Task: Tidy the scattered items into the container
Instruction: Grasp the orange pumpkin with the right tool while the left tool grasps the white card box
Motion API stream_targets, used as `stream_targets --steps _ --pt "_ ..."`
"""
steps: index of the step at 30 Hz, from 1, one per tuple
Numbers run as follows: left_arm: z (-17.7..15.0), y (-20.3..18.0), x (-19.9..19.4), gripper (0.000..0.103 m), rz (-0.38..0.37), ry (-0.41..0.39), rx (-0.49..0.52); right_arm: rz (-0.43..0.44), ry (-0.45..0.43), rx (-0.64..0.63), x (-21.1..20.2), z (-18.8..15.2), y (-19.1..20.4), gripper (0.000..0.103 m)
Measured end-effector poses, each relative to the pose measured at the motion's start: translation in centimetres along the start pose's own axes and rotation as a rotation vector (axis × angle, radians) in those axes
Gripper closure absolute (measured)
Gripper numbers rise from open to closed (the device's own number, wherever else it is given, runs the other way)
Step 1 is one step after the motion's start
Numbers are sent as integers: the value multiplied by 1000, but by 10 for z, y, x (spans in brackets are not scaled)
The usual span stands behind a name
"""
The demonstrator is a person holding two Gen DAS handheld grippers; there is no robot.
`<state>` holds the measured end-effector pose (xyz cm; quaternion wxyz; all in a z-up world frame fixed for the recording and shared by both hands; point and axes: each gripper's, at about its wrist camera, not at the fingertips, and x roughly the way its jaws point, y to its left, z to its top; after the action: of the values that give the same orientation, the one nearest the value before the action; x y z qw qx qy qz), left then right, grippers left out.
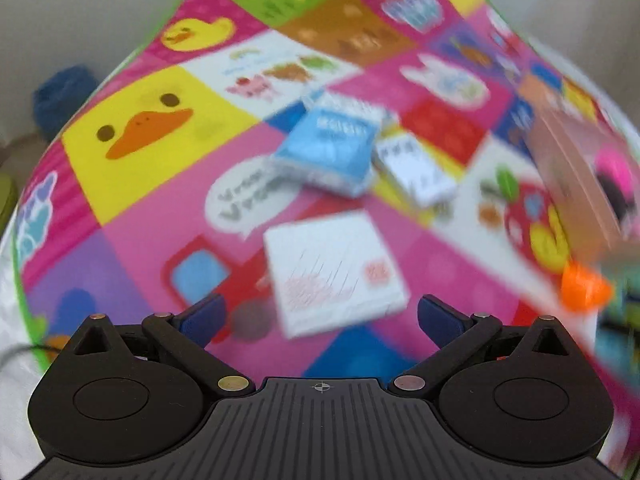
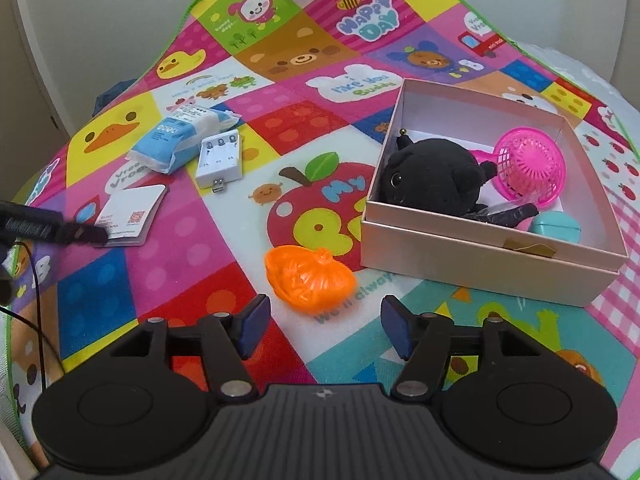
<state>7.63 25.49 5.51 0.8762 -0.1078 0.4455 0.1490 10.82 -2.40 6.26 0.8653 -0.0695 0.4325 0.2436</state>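
Both grippers empty: left gripper (image 1: 320, 318) spread wide above white card-like booklet (image 1: 334, 270), right gripper (image 2: 322, 326) parted over crumpled orange plastic bag (image 2: 310, 278) on the colourful cartoon mat (image 2: 224, 220). Pink cardboard box (image 2: 472, 250) already holds black plush toy (image 2: 432, 176), pink mesh basket (image 2: 528, 170).

Home play area, cartoon-patterned mat (image 2: 304, 92), plush toy (image 2: 432, 178), plain wall (image 2: 100, 12)
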Motion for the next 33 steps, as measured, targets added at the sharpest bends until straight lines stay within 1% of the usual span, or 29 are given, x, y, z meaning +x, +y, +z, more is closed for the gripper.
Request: stream_targets --steps 2,3,5,6,7,8,10,11,13,14,15,17,19,21,23,25,26,28,33 --pt "2 -9 15 0 49 -16 -66 -11 10 2 2 -1 0 41" --pt "4 -13 23 0 83 -17 -61 -16 12 0 2 -2 1 41" --pt "2 -21 35 0 152 -28 16 -26 10 -18 1 -3 4 38" --pt "-1 -22 38 0 173 -40 65 -31 7 -33 2 -4 6 36" --pt "-4 -22 37 0 178 -57 102 -35 8 -49 3 -4 8 35" --pt "-6 -21 36 0 174 -68 122 -37 12 -62 6 -5 10 34" --pt "-6 -17 35 0 144 -74 125 -47 29 -78 13 -5 13 34" --pt "-6 -16 35 0 112 -74 119 -52 36 -81 16 -5 13 34" --pt "-8 -20 36 0 14 -63 130 -58 41 -75 20 -3 11 34" --pt "-10 -26 36 0 -22 -60 165 -56 39 -72 22 -2 10 34" --pt "-14 -34 35 0 -51 -62 222 -52 35 -67 24 0 8 34" --pt "-21 -49 32 0 -92 -71 322 -50 31 -55 29 4 6 34" --pt "-24 -56 28 0 -121 -75 364 -51 28 -41 35 7 4 34" --pt "-24 -57 26 0 -107 -78 357 -40 27 -23 39 10 2 34" --pt "-21 -51 28 0 -93 -64 313 -30 22 -9 41 11 0 34" --pt "-18 -45 33 0 -61 -36 278 -23 17 -16 42 12 2 40" --pt "-17 -43 35 0 -32 -29 273 -14 18 -23 42 12 3 50" --pt "-16 -37 33 0 -6 -29 257 -4 17 -42 40 11 7 50" --pt "-15 -31 31 0 -10 -30 241 4 11 -89 39 8 16 50"
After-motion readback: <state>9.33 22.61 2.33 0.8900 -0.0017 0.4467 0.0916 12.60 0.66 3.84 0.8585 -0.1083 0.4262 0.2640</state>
